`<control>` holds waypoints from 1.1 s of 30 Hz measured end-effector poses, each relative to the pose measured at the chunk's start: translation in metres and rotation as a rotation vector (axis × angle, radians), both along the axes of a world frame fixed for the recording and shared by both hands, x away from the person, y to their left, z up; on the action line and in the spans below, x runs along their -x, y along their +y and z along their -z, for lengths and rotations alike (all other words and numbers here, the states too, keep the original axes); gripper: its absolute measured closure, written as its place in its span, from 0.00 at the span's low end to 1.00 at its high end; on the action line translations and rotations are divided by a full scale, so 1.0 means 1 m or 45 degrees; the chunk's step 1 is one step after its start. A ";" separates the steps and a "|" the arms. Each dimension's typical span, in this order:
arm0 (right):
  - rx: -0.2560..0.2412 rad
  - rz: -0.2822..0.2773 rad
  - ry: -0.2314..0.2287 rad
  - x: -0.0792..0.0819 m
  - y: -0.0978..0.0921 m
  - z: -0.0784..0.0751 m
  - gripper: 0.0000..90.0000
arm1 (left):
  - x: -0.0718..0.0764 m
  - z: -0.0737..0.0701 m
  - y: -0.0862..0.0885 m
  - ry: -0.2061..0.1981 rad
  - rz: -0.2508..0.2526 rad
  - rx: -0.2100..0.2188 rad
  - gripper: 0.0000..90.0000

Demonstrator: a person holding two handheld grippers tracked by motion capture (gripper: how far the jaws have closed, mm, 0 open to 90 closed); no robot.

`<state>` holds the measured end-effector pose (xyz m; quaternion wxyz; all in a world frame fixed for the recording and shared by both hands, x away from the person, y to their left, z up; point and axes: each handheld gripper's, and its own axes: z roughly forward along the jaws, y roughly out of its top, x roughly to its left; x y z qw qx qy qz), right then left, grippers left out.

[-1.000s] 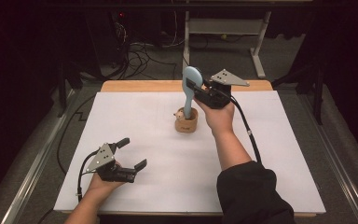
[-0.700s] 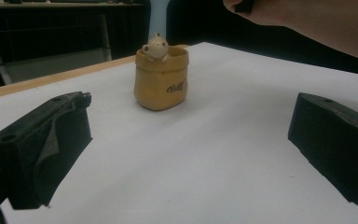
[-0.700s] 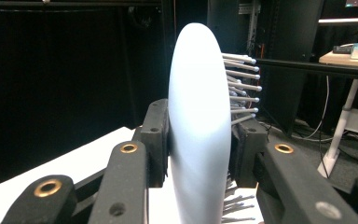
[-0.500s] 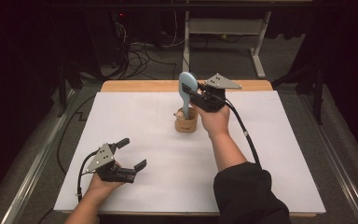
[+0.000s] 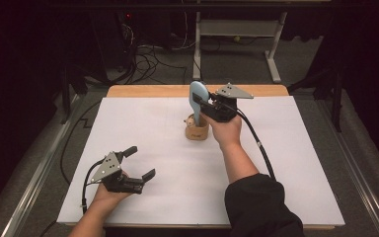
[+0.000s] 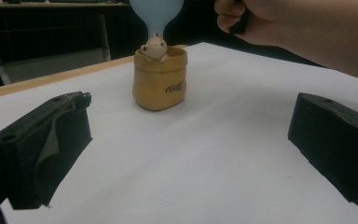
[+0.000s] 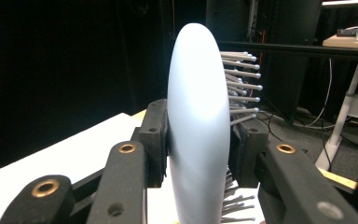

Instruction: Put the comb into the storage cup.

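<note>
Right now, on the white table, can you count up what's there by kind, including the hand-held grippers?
Hairbrush, light blue: 1
Tan cup with a small bear figure: 1
Hand-held grippers: 2, the left hand-held gripper open and empty, the right hand-held gripper shut on the hairbrush
Total: 4

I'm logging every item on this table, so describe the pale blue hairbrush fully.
The hairbrush is pale blue, smooth and plastic-looking, with an oval head and thin bristles tipped with small balls along one face. It stands nearly upright, head up, its handle reaching down into the small tan holder with a bear figure on its rim. The right gripper is shut on it, a black pad pressing each side of the head. It sits toward the far middle of the white table.
</note>
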<state>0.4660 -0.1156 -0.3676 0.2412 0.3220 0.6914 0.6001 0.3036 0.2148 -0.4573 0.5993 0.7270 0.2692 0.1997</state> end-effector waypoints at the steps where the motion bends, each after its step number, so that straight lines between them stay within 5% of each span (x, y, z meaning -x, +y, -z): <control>1: -0.005 0.002 0.004 0.000 0.000 0.000 0.71 | 0.000 0.000 0.000 0.000 0.001 0.000 0.00; 33: -0.020 0.028 0.040 0.001 -0.016 -0.002 0.61 | 0.000 0.000 -0.001 0.010 0.010 0.002 0.00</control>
